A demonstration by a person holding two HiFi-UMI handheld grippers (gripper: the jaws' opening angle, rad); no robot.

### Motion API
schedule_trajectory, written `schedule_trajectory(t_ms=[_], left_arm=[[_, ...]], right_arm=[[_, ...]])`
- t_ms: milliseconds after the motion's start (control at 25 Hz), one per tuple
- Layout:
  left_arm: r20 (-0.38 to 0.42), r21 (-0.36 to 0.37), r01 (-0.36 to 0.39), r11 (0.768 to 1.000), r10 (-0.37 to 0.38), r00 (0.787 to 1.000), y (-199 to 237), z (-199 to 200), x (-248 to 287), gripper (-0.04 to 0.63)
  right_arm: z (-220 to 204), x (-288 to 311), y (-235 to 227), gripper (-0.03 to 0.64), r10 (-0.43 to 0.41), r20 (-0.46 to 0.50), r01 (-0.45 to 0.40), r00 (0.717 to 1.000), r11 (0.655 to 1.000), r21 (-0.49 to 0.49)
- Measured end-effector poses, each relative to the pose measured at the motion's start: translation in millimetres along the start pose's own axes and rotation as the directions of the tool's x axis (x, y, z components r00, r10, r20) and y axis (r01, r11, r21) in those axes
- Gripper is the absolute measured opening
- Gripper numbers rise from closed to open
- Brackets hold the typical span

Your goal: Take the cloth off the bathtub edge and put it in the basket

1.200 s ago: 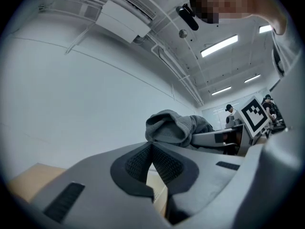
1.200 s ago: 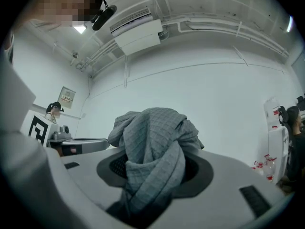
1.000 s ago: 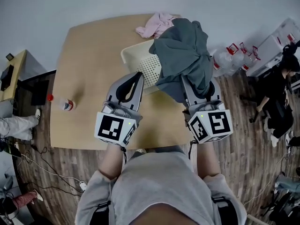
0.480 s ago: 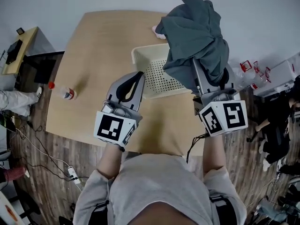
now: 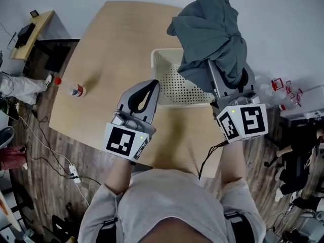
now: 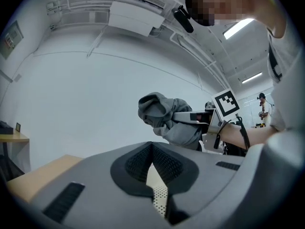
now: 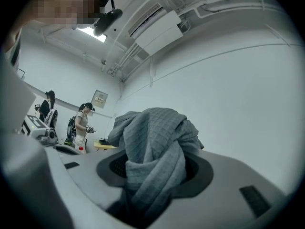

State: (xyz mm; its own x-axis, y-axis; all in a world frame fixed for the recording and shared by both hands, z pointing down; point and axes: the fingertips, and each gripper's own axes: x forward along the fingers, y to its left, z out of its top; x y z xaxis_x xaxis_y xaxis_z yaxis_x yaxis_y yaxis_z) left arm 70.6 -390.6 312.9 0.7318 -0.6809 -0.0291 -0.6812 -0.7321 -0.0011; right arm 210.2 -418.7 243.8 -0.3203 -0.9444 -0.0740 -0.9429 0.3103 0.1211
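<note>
Pale wooden desk (image 5: 111, 59) carries a perforated cream basket (image 5: 174, 87) and, at its left, a small bottle (image 5: 76, 90). Grey cloth (image 5: 210, 34) is clamped in the right tongs (image 7: 152, 173), bunched above the basket's right side. Left tongs (image 5: 152, 85) are closed and empty, just beside the basket's left rim. Only the right gripper view shows the pads pinching the cloth; only the head view shows the basket beneath it

cloth (image 5: 210, 34) covers basket (image 5: 155, 67) far corner and right gripper (image 5: 218, 80) tips in head view
</note>
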Motion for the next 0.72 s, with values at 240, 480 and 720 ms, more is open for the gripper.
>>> schedule_trajectory(t_ms=[240,480,720], left_arm=[[-0.022,-0.009,-0.039,0.999,0.039,0.999,0,-11,0,-0.003],[-0.041,-0.017,-0.064,0.998,0.063,0.997,-1,-22,-1,-0.003],[-0.057,-0.017,-0.088,0.996,0.087,0.995,1,-28,-3,-0.003]], right_arm=[[-53,16,2,0.213,0.066,-0.083,-0.063,0.994,0.997,0.047],[-102,24,10,0.213,0.148,-0.183,-0.143,0.972,0.989,0.04],[-141,34,12,0.213,0.233,-0.269,-0.22,0.935,0.972,0.077]])
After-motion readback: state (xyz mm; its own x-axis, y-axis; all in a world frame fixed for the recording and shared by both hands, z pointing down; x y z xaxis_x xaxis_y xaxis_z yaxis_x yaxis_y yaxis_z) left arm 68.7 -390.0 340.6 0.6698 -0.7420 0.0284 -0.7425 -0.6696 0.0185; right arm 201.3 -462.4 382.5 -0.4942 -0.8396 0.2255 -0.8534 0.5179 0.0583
